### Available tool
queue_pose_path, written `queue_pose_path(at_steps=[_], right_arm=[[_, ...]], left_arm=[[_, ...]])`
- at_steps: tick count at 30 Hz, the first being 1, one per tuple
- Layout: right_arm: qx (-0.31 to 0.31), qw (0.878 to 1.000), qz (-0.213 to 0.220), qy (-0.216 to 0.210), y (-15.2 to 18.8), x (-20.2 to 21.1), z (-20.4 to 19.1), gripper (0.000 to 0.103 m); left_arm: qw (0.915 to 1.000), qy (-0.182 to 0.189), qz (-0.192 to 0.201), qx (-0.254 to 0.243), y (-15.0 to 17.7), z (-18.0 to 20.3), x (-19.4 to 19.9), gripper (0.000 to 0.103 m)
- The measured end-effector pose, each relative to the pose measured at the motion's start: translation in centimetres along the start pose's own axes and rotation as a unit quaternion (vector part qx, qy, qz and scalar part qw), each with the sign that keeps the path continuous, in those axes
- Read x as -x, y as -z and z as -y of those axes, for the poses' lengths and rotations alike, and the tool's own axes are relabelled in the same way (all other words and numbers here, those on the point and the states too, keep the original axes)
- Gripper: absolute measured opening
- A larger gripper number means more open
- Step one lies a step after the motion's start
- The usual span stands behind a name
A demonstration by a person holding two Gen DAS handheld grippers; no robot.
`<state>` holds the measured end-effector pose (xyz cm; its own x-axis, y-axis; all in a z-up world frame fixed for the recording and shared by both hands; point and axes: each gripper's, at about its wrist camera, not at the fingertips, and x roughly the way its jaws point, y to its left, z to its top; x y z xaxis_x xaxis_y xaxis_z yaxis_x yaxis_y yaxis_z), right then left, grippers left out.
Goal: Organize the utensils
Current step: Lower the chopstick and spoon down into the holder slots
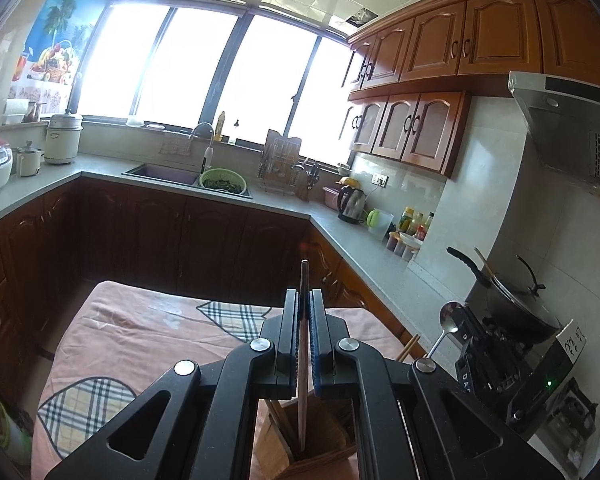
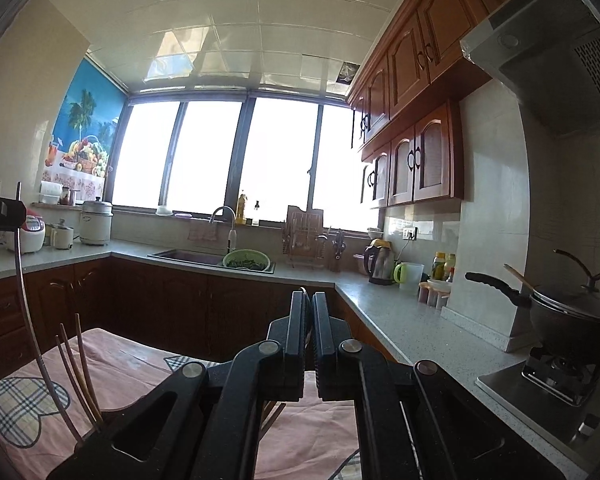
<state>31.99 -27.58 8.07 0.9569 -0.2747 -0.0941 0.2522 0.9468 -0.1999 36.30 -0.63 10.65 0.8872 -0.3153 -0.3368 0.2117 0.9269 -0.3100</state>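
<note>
My left gripper (image 1: pixel 305 308) is shut on a single wooden chopstick (image 1: pixel 303 276). The stick stands nearly upright, and its lower end reaches into a wooden utensil holder (image 1: pixel 320 454) below the jaws. To the right, my right gripper (image 1: pixel 462 322) is shut on a metal spoon (image 1: pixel 449 313), bowl up, with two chopstick ends (image 1: pixel 408 346) poking up beside it. In the right wrist view my right gripper (image 2: pixel 310 308) has its jaws together, with only a thin edge of the spoon showing. At far left my left gripper (image 2: pixel 0 210) holds the long chopstick (image 2: pixel 20 280) over several chopsticks (image 2: pixel 74 364).
The holder stands on a table under a pink cloth (image 1: pixel 140 340) with plaid hearts. A grey counter (image 1: pixel 364 256) runs around the kitchen with a sink (image 1: pixel 160 174), a green colander (image 1: pixel 223 181) and a kettle (image 1: pixel 352 202). A lidded wok (image 2: pixel 576 320) sits on the stove at right.
</note>
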Motion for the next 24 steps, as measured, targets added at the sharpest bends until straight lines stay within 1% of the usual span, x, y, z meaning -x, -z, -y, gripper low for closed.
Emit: queue_pose_path(at_steps=[4,8,12,16,21,24], right_arm=[[0.01,1.0,-0.008,-0.005,1.3,-0.8,-0.9,0.003],[0.02,1.0,-0.016,-0.014,2.9,-1.0,-1.8,0.003],[0.035,0.999,-0.019,-0.019,4.5,-1.1,-2.7,0.003],[0.038,0.999,-0.024,-0.027,5.4,-1.0,-3.1,0.003],[0.045,0.998,-0.024,-0.035,6.4,-0.6,-3.4,0.003],[0.053,0.997,-0.032,-0.042,7.0,-0.5,-3.7,0.003]], left_arm=[[0.9999,-0.011,-0.007,-0.005,1.8,0.3,-2.2,0.003],[0.9997,-0.013,-0.02,-0.006,3.2,0.5,-3.8,0.003],[0.9994,-0.023,-0.027,-0.007,4.0,1.0,-5.3,0.003],[0.9992,-0.023,-0.03,-0.01,4.6,1.2,-6.0,0.003],[0.9988,-0.021,-0.044,-0.006,5.4,0.7,-6.9,0.003],[0.9984,-0.019,-0.054,-0.005,5.8,0.4,-7.2,0.003]])
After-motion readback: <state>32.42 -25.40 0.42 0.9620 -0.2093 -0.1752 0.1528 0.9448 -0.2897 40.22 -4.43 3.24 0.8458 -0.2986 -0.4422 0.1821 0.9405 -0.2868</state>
